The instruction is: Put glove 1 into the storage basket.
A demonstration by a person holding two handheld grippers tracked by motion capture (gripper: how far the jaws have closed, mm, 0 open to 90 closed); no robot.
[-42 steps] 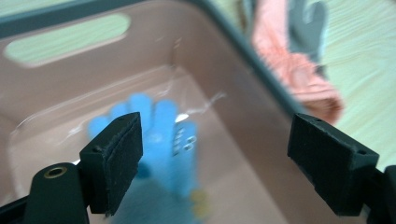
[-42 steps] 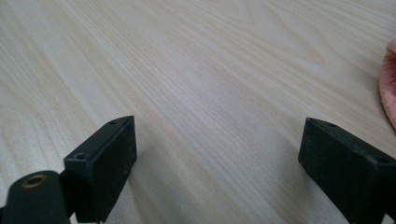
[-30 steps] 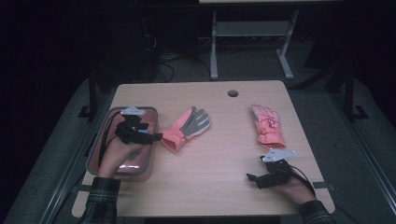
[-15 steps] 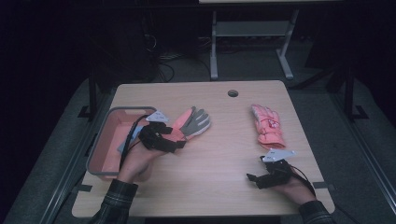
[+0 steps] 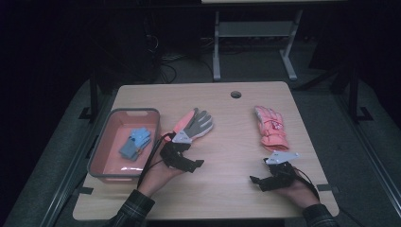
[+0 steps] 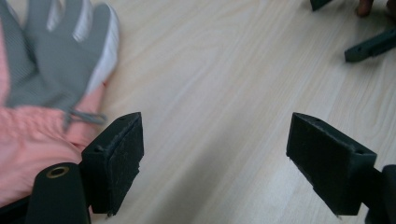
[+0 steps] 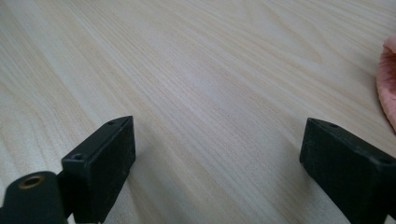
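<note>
A grey and pink glove [image 5: 195, 124] lies flat at the table's middle, and in the left gripper view the same glove [image 6: 51, 70] sits just left of the jaws. My left gripper [image 5: 189, 164] rests open on the wood right below its cuff, with nothing between the jaws [image 6: 233, 158]. A padded pink glove [image 5: 270, 127] lies at the right, and its edge [image 7: 387, 84] shows at the right of the right gripper view. My right gripper [image 5: 258, 182] stands open near the front edge, below that glove, over bare wood [image 7: 219, 168]. A blue glove [image 5: 135, 142] lies in the pink bin [image 5: 101, 146].
The bin stands at the table's left edge. A round cable hole [image 5: 236, 94] is at the back middle of the tabletop. Bare wood lies between the two grippers. The right gripper's jaws [image 6: 371, 45] show at the top right of the left gripper view.
My left gripper has moved right, from over the bin to the table beside the grey and pink glove. The blue glove now shows uncovered in the bin. The right gripper stayed put.
</note>
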